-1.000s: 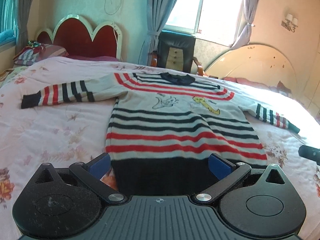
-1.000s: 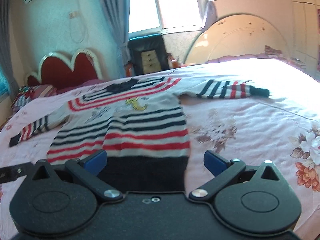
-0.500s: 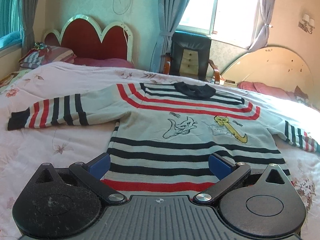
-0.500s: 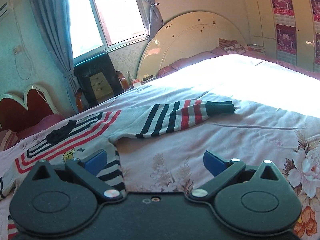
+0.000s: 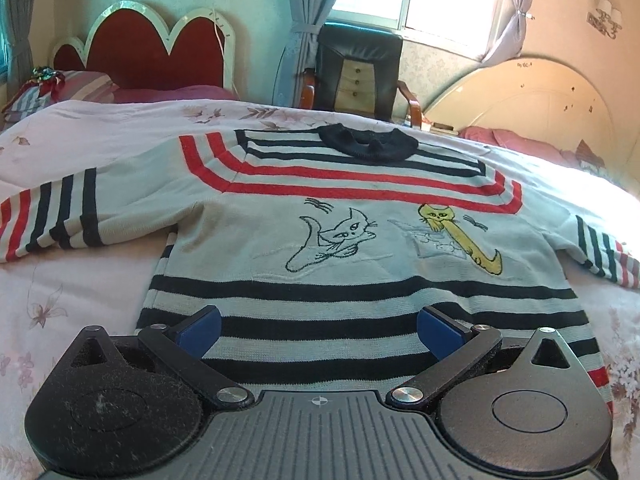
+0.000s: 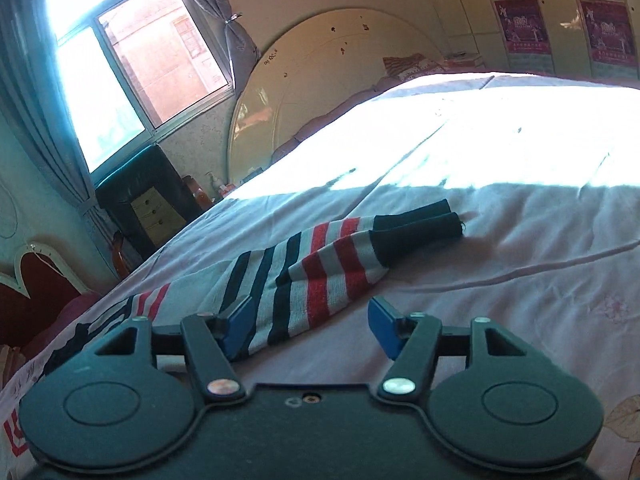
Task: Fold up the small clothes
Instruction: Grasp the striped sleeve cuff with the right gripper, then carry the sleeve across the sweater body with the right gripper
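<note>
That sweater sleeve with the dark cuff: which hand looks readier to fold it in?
Right, probably: its open tongs straddle the sleeve, while the left tongs face the sweater's body.

Left wrist view: sweater (image 5: 360, 240) hem hidden behind gripper body at bottom of frame; its sleeve at left edge cut off before the cuff, the one at right edge cut off too. Right wrist view: sweater body mostly hidden behind gripper housing at lower left, only the sleeve (image 6: 320, 264) fully visible. Wall posters (image 6: 520, 12) at upper right: print too small to read.
</note>
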{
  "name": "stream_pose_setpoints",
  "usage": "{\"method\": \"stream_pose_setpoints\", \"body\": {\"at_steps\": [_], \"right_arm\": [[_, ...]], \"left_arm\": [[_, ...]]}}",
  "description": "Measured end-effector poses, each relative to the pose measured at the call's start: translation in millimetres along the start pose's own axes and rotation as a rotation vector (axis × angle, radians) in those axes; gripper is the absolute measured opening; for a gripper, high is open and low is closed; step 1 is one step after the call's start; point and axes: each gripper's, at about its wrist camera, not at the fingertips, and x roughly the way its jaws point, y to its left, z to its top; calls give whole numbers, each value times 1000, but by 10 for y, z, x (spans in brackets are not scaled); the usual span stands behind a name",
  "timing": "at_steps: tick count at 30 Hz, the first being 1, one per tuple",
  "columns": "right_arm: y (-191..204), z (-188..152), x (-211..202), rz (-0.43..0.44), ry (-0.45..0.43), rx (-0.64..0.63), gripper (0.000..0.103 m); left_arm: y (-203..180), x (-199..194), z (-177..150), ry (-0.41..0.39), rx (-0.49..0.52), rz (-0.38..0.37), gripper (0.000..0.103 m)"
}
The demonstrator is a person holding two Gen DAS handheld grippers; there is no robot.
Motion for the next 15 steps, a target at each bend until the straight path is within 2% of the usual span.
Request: {"method": "stream_pose_setpoints", "body": {"at_steps": [3,7,11,13,15], "right_arm": [[-219,28,272,-3,27,98,47],[-411,15,508,13,49,200,47],[-490,-21,654,39,39,250,40],[-486,14,719,24,41,243,14],[-479,58,757,10,41,234,9]], "left_arm": [[-45,109,69,-6,34,5,103],[-78,242,186,-12,40,-4,103],[-117,349,284,-43,65,55,103],[-80,383,312,-71,48,72,103],[-2,448,347,-74,29,86,103]]}}
